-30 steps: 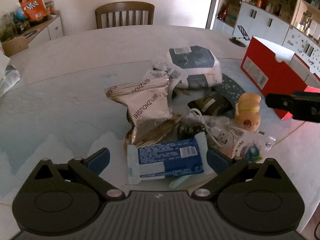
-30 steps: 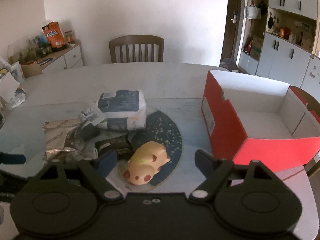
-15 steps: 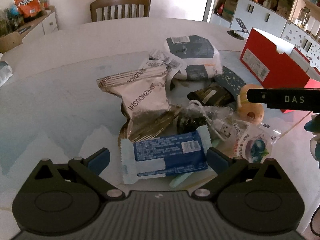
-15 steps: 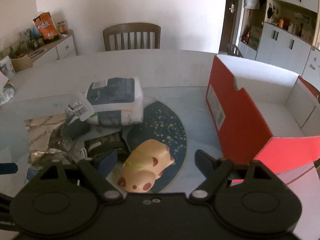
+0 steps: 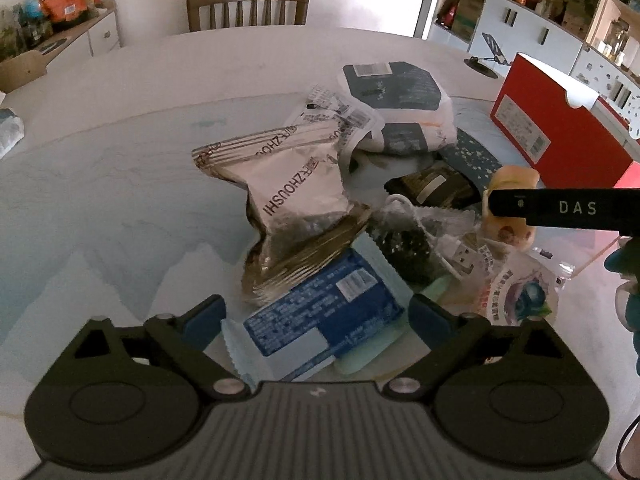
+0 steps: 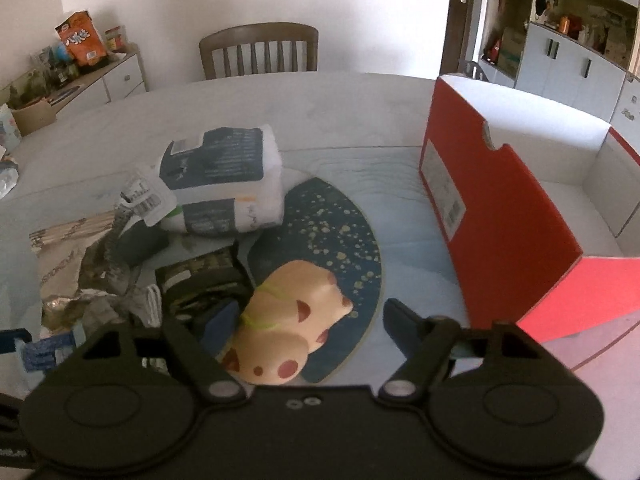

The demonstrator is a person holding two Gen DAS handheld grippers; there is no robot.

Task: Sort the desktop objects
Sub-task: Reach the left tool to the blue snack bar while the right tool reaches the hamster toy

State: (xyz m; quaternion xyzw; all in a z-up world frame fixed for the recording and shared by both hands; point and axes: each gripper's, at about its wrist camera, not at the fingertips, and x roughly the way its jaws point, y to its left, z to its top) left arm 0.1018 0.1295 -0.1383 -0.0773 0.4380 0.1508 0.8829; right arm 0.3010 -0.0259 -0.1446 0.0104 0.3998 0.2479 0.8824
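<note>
Round table [image 5: 120,184] held clutter beside red box [image 6: 496,216]. My left gripper [image 5: 316,316] was closing around blue packet [image 5: 320,312], pads apart. My right gripper [image 6: 308,320] was closing around toy pig [image 6: 292,320], not yet clamped.

the right gripper [image 6: 308,316] has dropped closer over the squishy toy [image 6: 288,324], jaws closing around it; the blue packet [image 5: 320,316] has tilted.

The right gripper [image 6: 306,314] is closing around a soft peach-coloured animal toy with red spots [image 6: 290,334] lying on a dark blue speckled mat [image 6: 340,224], beside an open red cardboard box [image 6: 504,232].
</note>
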